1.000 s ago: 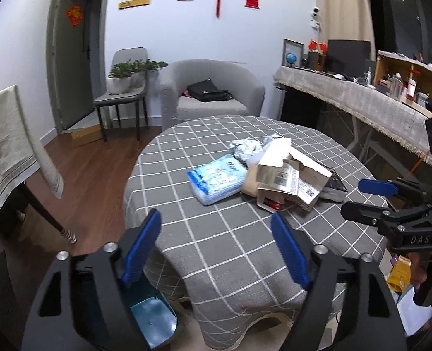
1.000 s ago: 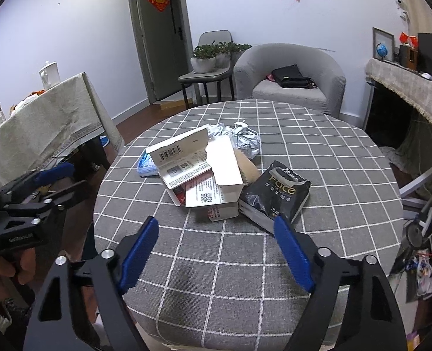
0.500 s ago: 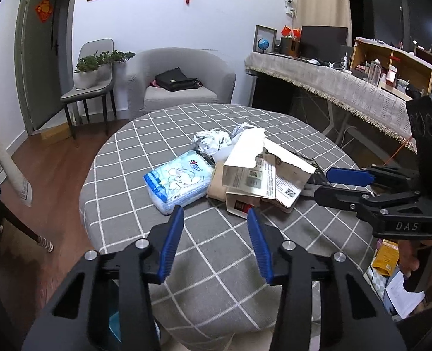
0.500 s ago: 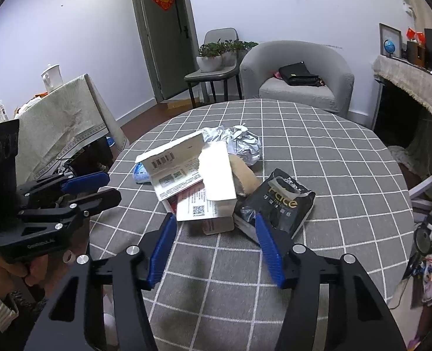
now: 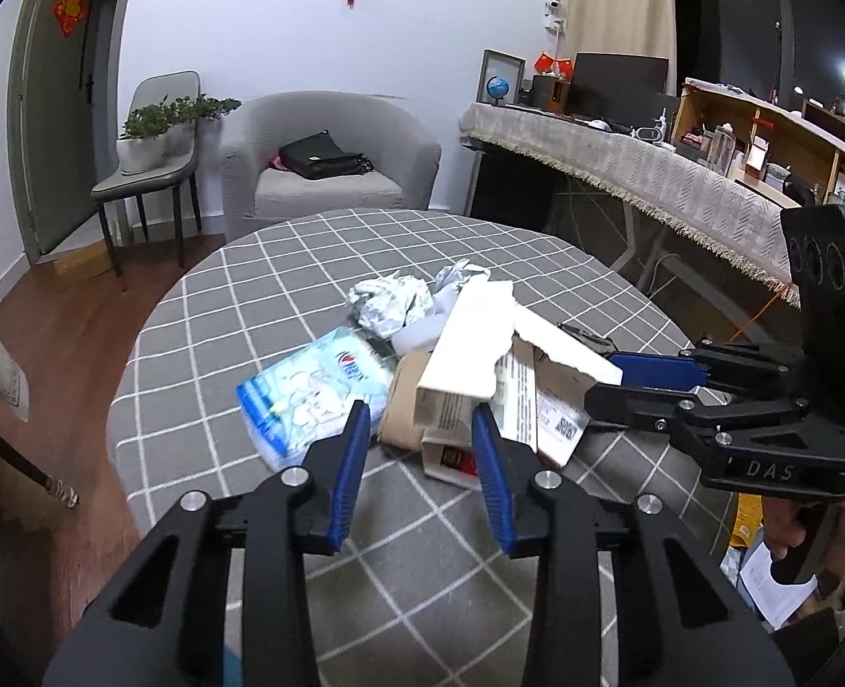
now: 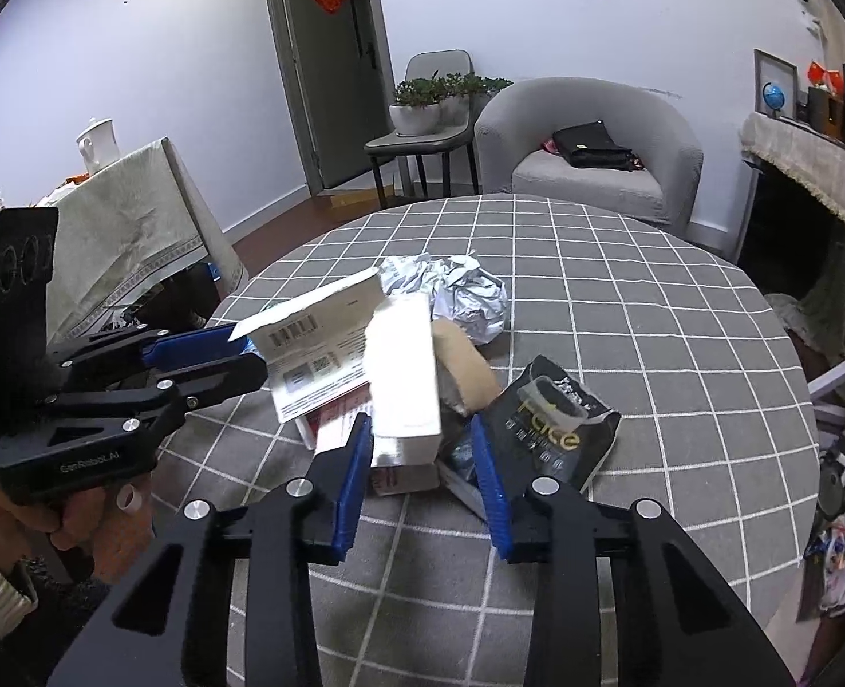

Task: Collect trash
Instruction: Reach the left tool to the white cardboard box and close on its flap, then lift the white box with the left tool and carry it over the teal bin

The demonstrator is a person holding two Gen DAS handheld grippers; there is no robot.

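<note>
A pile of trash sits near the middle of the round checkered surface (image 5: pixel 239 286): a torn white cardboard box (image 5: pixel 480 366), a crumpled foil wad (image 5: pixel 391 303), a blue tissue pack (image 5: pixel 314 395) toward the left edge, a brown paper roll (image 6: pixel 465 366), and a black pouch (image 6: pixel 548 429) toward the right edge. The left tool (image 5: pixel 419 423) hovers above the near side of the pile, its 2 blue fingers (image 5: pixel 354 452) partly apart and gripping nothing. The right tool (image 6: pixel 419 429) hovers likewise, partly apart and holding nothing, framing the box's near end.
</note>
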